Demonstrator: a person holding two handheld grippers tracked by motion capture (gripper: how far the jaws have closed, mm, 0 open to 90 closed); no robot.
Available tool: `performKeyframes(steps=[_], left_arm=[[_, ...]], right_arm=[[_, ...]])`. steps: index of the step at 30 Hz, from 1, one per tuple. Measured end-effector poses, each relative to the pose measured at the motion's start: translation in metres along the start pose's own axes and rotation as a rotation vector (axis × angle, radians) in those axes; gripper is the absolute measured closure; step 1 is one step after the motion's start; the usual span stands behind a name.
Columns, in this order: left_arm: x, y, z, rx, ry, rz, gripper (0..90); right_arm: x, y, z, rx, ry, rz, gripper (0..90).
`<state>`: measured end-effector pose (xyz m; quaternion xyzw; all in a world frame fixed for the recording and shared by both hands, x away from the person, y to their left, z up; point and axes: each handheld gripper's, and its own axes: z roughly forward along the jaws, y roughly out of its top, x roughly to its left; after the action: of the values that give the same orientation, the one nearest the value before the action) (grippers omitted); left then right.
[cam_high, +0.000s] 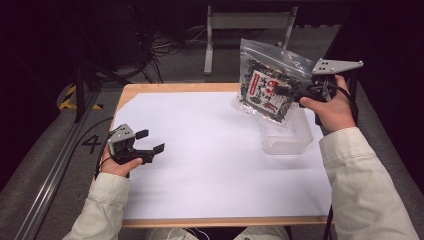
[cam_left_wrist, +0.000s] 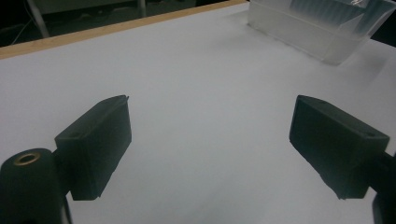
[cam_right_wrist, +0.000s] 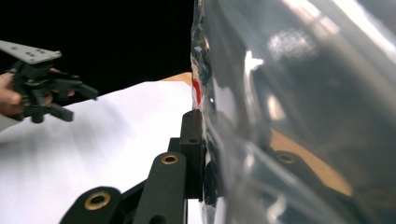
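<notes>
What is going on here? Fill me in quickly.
A person works at a table covered with white paper, a gripper in each hand. The right gripper is shut on a clear zip bag with a dark printed packet inside, holding it in the air above a clear plastic container at the table's right side. The left gripper is low over the paper at the left, its fingers spread open with nothing between them.

Clear bag (cam_high: 265, 85) with red-white label; white sheet (cam_high: 210, 160); translucent tub (cam_high: 287, 137).
</notes>
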<state>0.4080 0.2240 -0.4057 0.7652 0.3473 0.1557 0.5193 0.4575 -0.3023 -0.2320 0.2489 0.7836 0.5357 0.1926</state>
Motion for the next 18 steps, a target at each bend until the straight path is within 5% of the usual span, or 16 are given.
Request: performKeyframes(steps=[12,18], left_arm=[[0.004,-0.003,-0.001,0.004,-0.002,-0.018,14.1],[0.004,-0.003,-0.001,0.015,-0.006,-0.014,14.3]], right_arm=[[-0.023,-0.005,-0.007,0.004,-0.079,0.047,75.6],[-0.028,-0.007,-0.013,-0.005,-0.137,0.033,75.6]])
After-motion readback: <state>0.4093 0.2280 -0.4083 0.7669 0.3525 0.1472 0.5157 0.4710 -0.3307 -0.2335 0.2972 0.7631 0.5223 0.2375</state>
